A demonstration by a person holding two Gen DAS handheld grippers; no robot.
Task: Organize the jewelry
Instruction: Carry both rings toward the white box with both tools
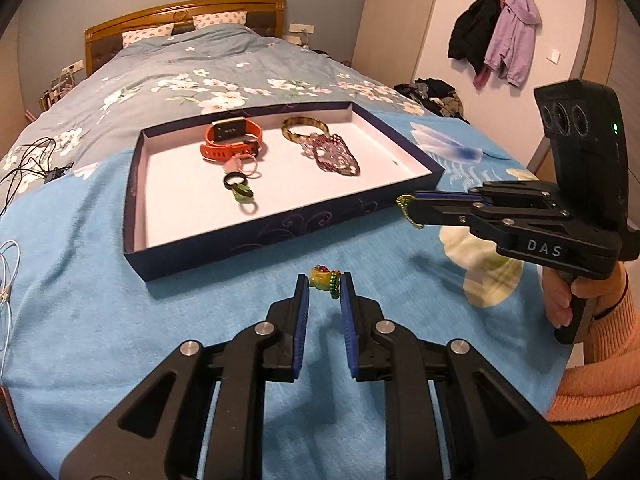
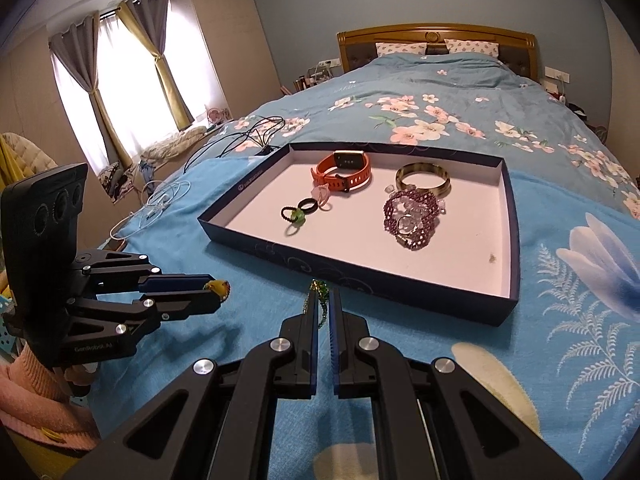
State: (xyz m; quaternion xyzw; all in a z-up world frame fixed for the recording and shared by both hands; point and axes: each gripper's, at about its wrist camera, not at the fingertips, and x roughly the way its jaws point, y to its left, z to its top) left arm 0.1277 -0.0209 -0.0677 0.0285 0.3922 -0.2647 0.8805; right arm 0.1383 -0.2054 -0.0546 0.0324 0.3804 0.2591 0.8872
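Observation:
A dark blue tray point(image 1: 256, 236) point(image 2: 352, 276) with a white floor lies on the bed. In it are an orange watch point(image 1: 232, 140) point(image 2: 344, 172), a gold bangle point(image 1: 305, 128) point(image 2: 423, 178), a purple beaded bracelet point(image 1: 335, 154) point(image 2: 410, 216) and several small rings point(image 1: 240, 190) point(image 2: 298, 212). My left gripper point(image 1: 323, 280) point(image 2: 218, 290) is shut on a yellow-and-green beaded piece point(image 1: 325, 278) point(image 2: 218, 287), in front of the tray. My right gripper point(image 2: 323, 296) point(image 1: 408, 206) is shut on a green-and-gold beaded chain point(image 2: 320, 300) point(image 1: 407, 208) near the tray's front edge.
The tray rests on a bright blue blanket point(image 1: 100, 280) point(image 2: 560, 320) over a floral duvet point(image 1: 180, 68). Black cables point(image 1: 32, 160) point(image 2: 248, 132) and white cables point(image 2: 160, 204) lie to the left of the tray. Jackets point(image 1: 496, 32) hang on the wall.

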